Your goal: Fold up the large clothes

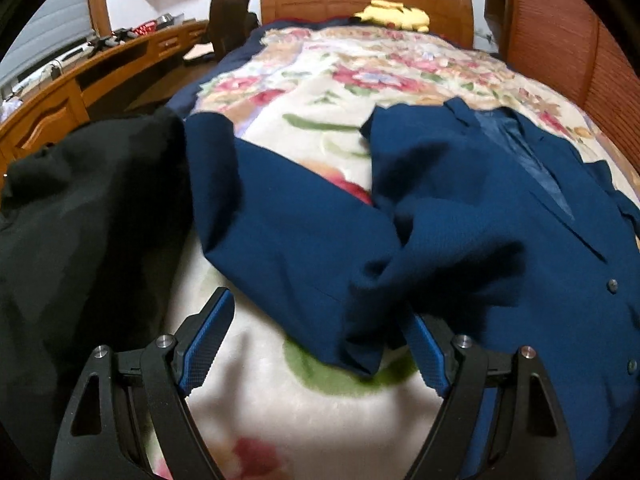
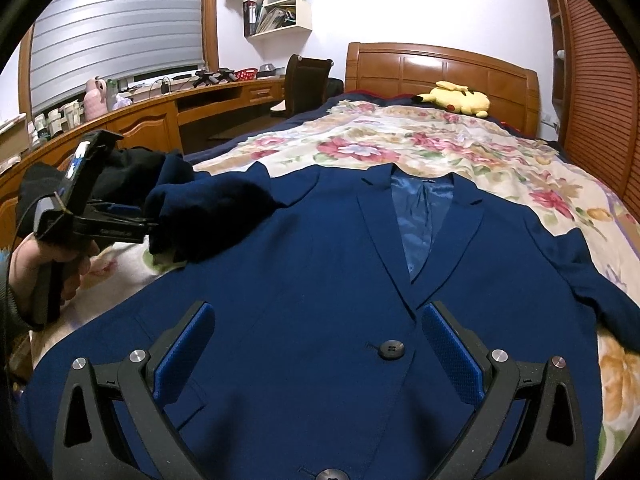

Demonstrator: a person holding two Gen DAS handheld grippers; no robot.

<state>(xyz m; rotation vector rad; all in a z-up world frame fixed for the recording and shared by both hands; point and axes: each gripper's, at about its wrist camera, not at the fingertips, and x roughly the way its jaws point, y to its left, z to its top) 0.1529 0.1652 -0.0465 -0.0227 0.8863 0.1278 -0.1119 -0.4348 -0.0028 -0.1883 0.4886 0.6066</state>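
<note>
Blue jacket (image 2: 320, 264) spread face-up across the near part of the bed (image 2: 472, 148), collar toward the headboard (image 2: 440, 68), lapels open on a shiny blue lining (image 2: 416, 216), one dark button (image 2: 391, 349) at the front closure and another at the near hem. Sleeve on the bed's left side (image 1: 288, 224) bunched and crumpled, cuff end lying between the left gripper's (image 1: 320, 344) blue-padded fingers (image 1: 208, 344). Jaws spread wide, pads not pressing the cloth; right-hand finger partly hidden under the fabric fold. Opposite sleeve (image 2: 592, 280) stretched toward the bed's right edge. Right gripper (image 2: 316, 344) poised over the jacket's front, jaws wide apart, holding nothing. Black garment (image 1: 88, 216) heaped at the bed's left edge, touching the bunched sleeve. Floral blanket (image 2: 400, 140) beneath everything. Yellow plush toy (image 2: 456, 98) near the headboard. Beyond the bed's left edge: wooden desk (image 2: 168, 112), dark chair (image 2: 308, 80), wall shelves (image 2: 280, 4), window blind (image 2: 116, 28).
</note>
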